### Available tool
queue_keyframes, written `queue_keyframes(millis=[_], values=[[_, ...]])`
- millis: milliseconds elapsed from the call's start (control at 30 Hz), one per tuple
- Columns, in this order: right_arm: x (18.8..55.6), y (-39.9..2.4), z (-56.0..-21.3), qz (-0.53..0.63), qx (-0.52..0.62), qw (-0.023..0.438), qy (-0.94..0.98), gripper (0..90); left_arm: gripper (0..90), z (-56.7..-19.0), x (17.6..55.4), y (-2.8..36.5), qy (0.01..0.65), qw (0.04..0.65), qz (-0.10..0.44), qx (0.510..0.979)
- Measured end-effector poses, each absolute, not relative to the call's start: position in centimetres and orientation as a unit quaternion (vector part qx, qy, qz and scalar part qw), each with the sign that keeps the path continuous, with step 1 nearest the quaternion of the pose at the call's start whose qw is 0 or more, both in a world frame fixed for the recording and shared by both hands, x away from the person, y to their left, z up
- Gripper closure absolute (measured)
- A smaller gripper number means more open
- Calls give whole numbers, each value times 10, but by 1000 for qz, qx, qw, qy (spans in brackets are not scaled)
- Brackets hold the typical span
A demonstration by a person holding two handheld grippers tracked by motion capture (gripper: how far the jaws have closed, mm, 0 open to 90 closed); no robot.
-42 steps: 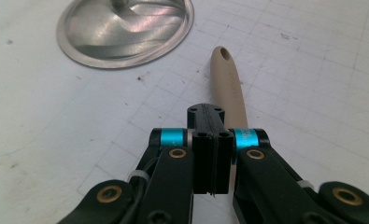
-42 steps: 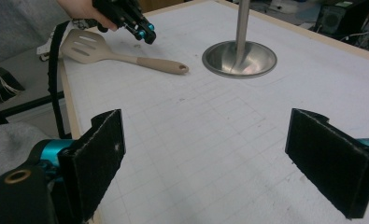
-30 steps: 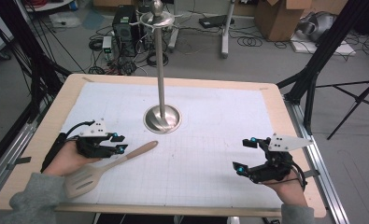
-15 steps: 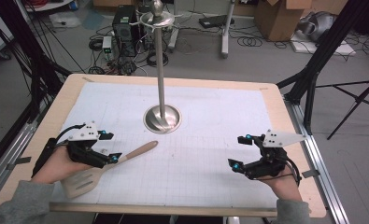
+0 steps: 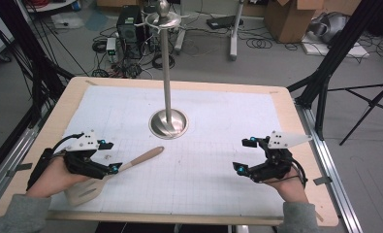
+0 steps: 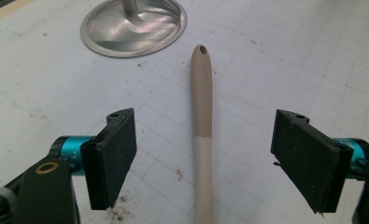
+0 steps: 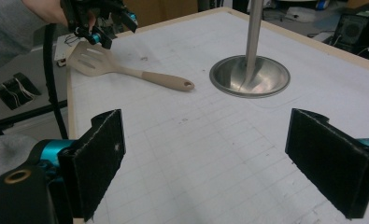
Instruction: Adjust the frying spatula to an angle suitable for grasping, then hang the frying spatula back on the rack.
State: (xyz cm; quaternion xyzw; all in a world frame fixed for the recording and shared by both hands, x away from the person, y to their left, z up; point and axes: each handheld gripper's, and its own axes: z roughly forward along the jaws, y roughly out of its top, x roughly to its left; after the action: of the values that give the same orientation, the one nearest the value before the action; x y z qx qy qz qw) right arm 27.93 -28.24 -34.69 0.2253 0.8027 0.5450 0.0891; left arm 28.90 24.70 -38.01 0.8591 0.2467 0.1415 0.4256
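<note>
A tan slotted spatula (image 5: 131, 165) lies flat on the white grid mat, handle pointing toward the metal stand. In the left gripper view its handle (image 6: 202, 135) runs up between the two black jaws, untouched by either. My left gripper (image 5: 106, 156) is open over the spatula near where the blade meets the handle. My right gripper (image 5: 245, 154) hovers open above the bare mat at the right, nothing between its jaws. The right gripper view shows the spatula (image 7: 126, 70) far off, with the left gripper (image 7: 105, 25) above its blade.
A metal stand with a round dished base (image 5: 168, 122) and a tall pole (image 5: 166, 63) rises at the mat's centre back. The wooden table edge (image 5: 295, 111) frames the mat. Cables, boxes and tripod legs lie on the floor beyond.
My left gripper has drawn back toward the near edge along the spatula. The right gripper has shifted slightly left and nearer. The spatula has stayed put.
</note>
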Motion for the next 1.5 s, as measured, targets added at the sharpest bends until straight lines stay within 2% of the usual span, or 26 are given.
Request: queue_keyframes(millis=[467,567,700,1033,1500], values=[[291,-271,-347,549,210,79,806,112,232,-386,278,255,259,416,135,861],[292,-270,-347,548,210,79,806,112,289,-386,277,255,254,419,127,863],[292,-270,-348,545,214,75,807,112,264,-389,277,253,253,411,126,867],[295,-269,-348,549,209,71,806,112,268,-394,275,251,255,399,126,872],[297,-267,-348,550,205,67,807,112,362,-401,274,253,270,359,119,885]])
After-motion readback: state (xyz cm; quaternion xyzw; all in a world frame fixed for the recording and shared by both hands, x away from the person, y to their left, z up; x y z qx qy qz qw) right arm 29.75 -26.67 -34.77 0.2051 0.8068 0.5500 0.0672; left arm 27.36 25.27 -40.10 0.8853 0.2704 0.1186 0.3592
